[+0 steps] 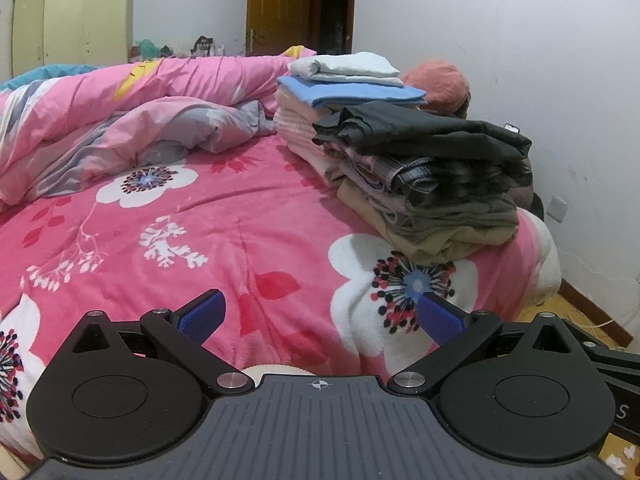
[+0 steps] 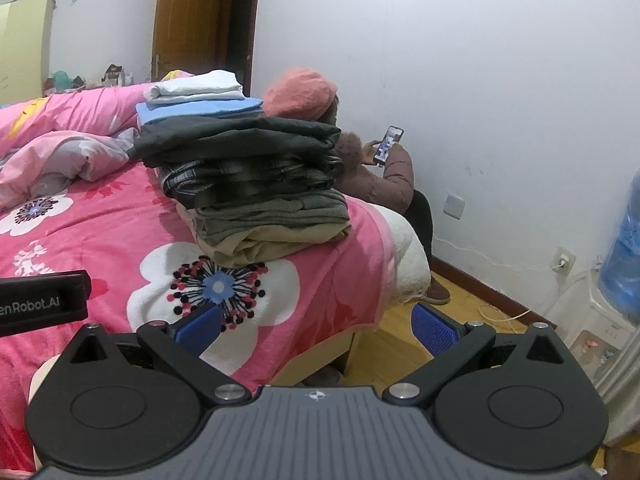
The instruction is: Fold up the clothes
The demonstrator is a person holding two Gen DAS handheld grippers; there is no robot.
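A stack of folded clothes (image 1: 432, 184), dark grey on top and beige at the bottom, rests on the right side of the pink flowered bed (image 1: 200, 240). A second folded pile (image 1: 344, 84), white and blue on top, stands behind it. My left gripper (image 1: 320, 314) hovers open over the bedspread, well short of the stacks, with nothing between its blue pads. In the right wrist view the same stack (image 2: 256, 184) sits ahead and left. My right gripper (image 2: 318, 326) is open and empty above the bed's corner.
A crumpled pink duvet (image 1: 120, 120) fills the bed's far left. A person in a pink hat (image 2: 300, 94) sits beyond the stacks, holding a phone (image 2: 388, 144). A water dispenser (image 2: 616, 280) stands at the right, a wardrobe (image 1: 72, 20) and a door (image 1: 280, 4) behind.
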